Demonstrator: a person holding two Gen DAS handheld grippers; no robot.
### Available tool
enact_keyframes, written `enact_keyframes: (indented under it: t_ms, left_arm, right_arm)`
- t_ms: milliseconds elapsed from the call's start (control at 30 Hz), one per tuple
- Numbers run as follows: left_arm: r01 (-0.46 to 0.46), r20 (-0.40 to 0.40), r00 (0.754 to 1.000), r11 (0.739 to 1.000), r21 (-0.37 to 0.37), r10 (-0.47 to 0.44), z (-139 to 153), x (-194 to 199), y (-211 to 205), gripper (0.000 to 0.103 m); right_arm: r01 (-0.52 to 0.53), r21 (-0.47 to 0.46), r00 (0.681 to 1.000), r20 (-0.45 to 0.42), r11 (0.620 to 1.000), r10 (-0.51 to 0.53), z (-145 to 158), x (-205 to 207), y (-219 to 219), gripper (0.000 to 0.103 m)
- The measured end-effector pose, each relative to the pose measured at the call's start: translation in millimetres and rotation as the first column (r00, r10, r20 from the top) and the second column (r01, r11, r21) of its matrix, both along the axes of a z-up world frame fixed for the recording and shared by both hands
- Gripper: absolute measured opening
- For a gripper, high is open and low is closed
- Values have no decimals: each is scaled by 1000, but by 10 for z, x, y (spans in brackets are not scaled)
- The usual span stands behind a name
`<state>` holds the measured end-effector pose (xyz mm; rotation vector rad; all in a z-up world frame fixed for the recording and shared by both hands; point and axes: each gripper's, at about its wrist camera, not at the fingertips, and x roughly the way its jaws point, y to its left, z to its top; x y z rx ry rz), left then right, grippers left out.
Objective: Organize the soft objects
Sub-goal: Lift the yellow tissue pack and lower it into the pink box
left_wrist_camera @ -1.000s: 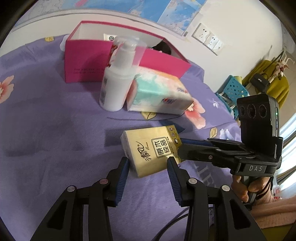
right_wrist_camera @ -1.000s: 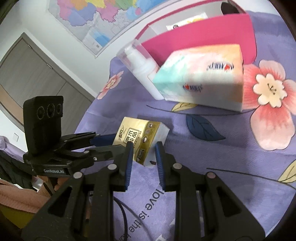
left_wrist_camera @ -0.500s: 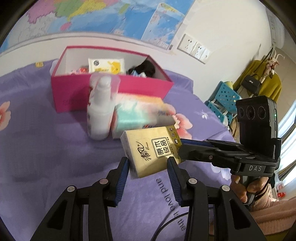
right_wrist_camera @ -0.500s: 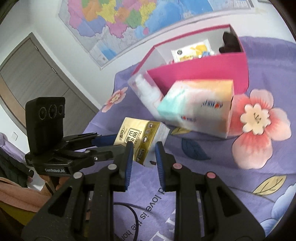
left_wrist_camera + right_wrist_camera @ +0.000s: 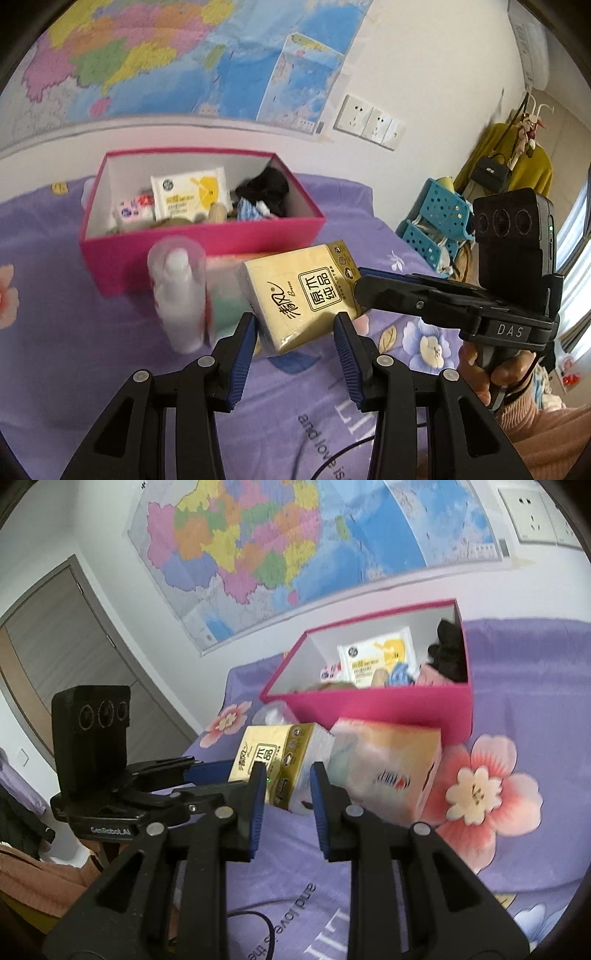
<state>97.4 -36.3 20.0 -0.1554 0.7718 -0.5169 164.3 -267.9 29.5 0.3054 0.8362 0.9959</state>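
Left wrist view | both tools, left tool and right tool, clamp yellow plastic-wrapped tissue pack midair | pink cardboard box partly filled | pastel tissue pack, white pump bottle remain on purple bedsheet

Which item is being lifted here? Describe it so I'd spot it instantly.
Start at the pink box on the purple bedspread. In front of it stand a white bottle and a pastel tissue pack. The lifted item is the gold tissue pack, the only one off the bedspread, gripped by both pairs of jaws.
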Motion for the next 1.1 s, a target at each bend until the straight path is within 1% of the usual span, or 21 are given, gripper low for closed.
enact_keyframes:
  t_ms: [367, 667, 1100]
  left_arm:
    - [-21, 56, 998, 999, 28, 19, 181, 243, -34, 43]
    - [-40, 71, 997, 998, 38, 37, 237, 399, -30, 43]
    - [-46, 84, 996, 998, 46, 42, 274, 508, -16, 43]
  right_arm:
    - [18, 18, 999, 34, 1000, -19, 109, 232, 31, 27]
    - [26, 18, 999, 45, 999, -27, 134, 405, 94, 27]
    - [33, 18, 997, 64, 999, -34, 183, 505, 135, 27]
